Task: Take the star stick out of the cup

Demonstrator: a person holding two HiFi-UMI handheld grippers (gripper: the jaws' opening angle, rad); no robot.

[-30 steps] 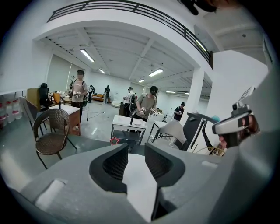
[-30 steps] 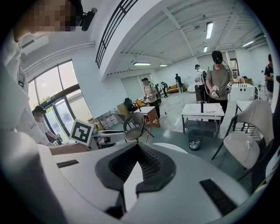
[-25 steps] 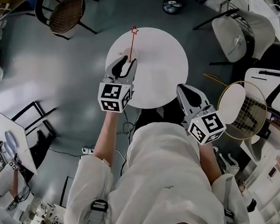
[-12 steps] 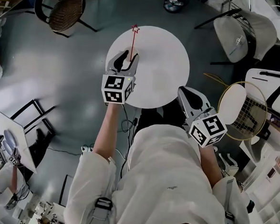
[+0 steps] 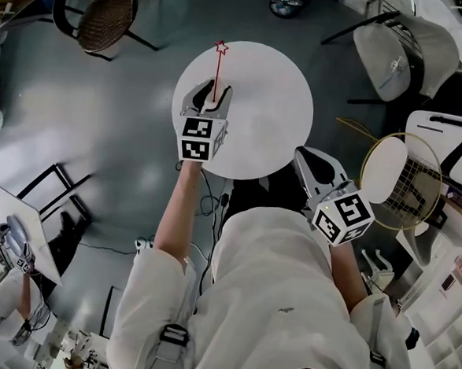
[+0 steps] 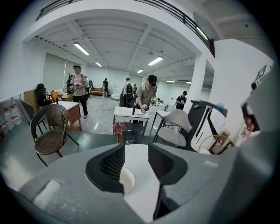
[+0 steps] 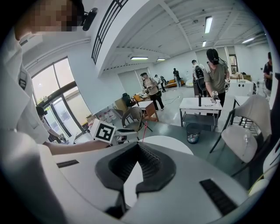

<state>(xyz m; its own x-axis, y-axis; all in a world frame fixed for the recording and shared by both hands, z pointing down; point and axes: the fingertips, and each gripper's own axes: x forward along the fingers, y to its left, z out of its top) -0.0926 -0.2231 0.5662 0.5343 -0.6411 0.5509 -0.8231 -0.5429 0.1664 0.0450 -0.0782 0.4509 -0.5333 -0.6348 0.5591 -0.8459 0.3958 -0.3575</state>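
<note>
Thin red star-topped stick (image 5: 218,68) sits in the small white cup (image 6: 126,180) on the round white tabletop (image 5: 268,103). Its long axis is roughly upright with the star end up, so I reckon a straight lift clears it. My left hand-held gripper (image 6: 136,148) has just been opening. Its jaws are spread over the cup's rim, pinching nothing, ready to close on the stick. The right hand-held gripper (image 7: 139,146) is pressed together and empty, held back by the tabletop's near edge.

So it's a small round white table (image 5: 268,103) standing on a glossy grey floor (image 5: 117,124), and sitting right on the tabletop, over toward its left side, there's a pale, off-white cup (image 6: 126,180), upright.
</note>
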